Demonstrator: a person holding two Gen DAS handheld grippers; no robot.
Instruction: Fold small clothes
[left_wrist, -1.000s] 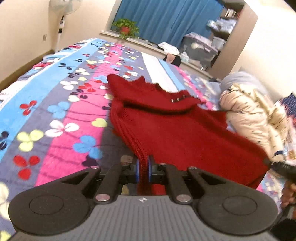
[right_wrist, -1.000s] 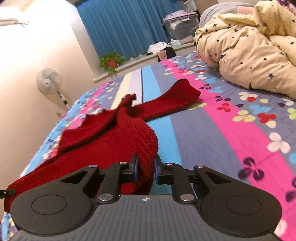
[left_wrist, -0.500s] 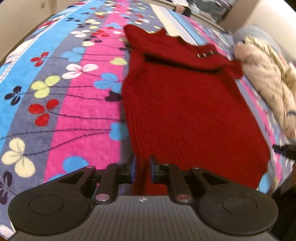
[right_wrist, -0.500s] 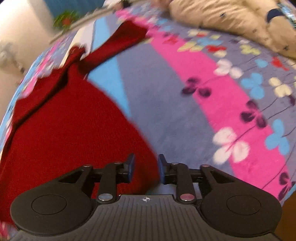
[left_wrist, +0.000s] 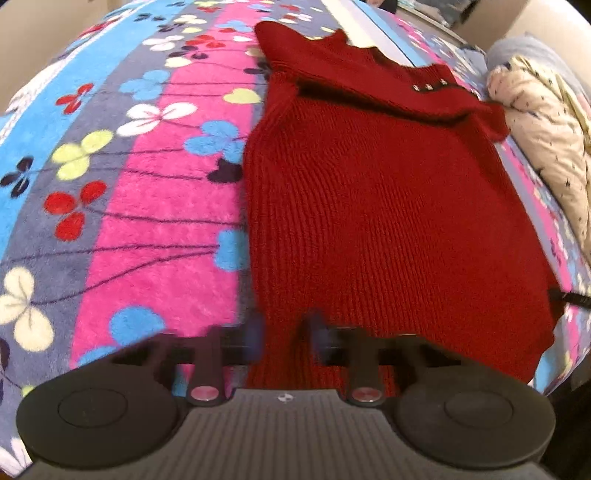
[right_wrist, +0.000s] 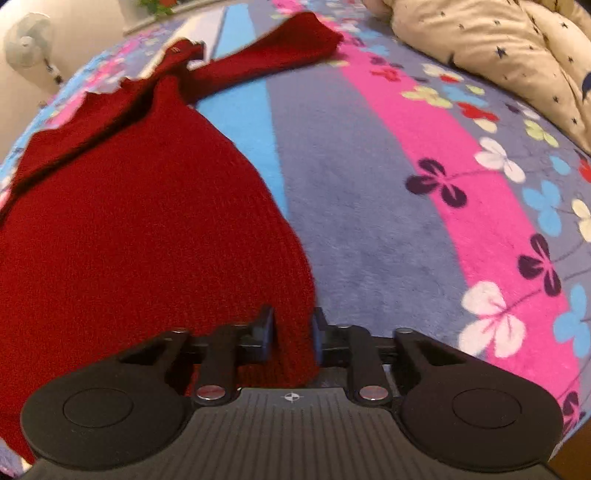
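The red knitted sweater (left_wrist: 388, 206) lies spread flat on the bed, its hem at the near edge and its collar toward the far side, one sleeve (right_wrist: 269, 55) stretched out across the blanket (right_wrist: 388, 206). The left tongs (left_wrist: 282, 334) have just been closing and are clamped on the hem at one near corner of the sweater; the right tongs (right_wrist: 293, 328), also just closing, pinch the hem at the other corner. A cream star-print quilt (right_wrist: 498, 48) is heaped along the bed's right side.
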